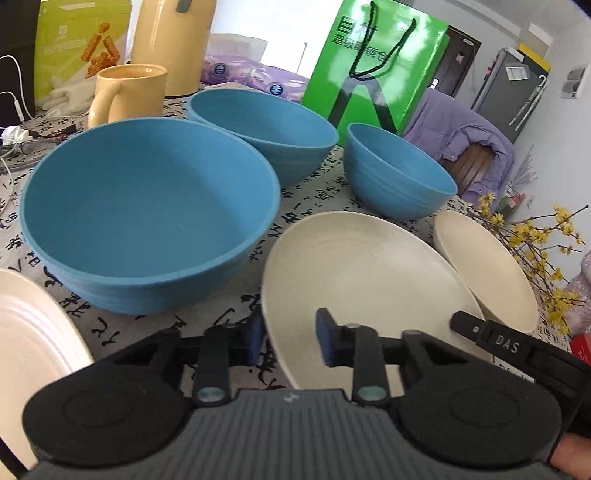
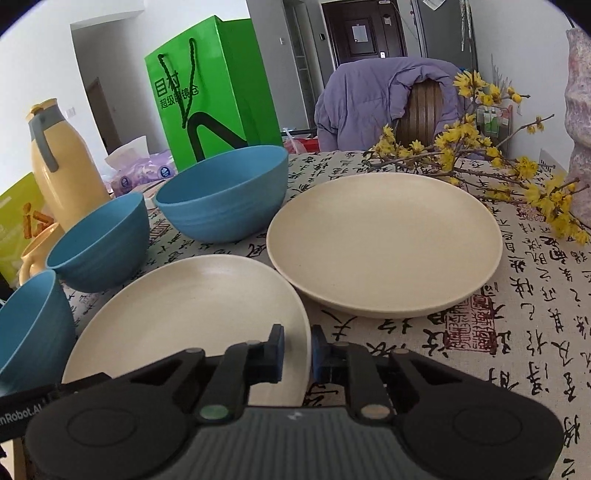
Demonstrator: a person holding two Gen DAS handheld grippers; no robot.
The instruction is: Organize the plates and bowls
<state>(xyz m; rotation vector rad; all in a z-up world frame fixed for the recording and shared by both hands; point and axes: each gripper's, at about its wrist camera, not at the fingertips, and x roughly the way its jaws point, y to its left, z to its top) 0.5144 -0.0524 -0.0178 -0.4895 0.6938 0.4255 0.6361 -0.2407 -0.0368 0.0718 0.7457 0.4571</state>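
Indoors, both tools grip a cream plate on the calligraphy-print tablecloth.

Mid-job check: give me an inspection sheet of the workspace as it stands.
Surface: tablecloth, calligraphy print, crowded.
Job's things: near plate, cream, gripped at two sides; far plate beside it; ribbed plate at left; three blue bowls, upright, unstacked.
Clutter: mug, flask, green bag, tissue packs, snack bag, flower branch.
Grippers: left gripper straddles the near plate's rim, seemingly clamped; right gripper shut on the opposite rim.
Cables: white cable at the far left.
Surroundings: chair with purple jacket, door, fridge.
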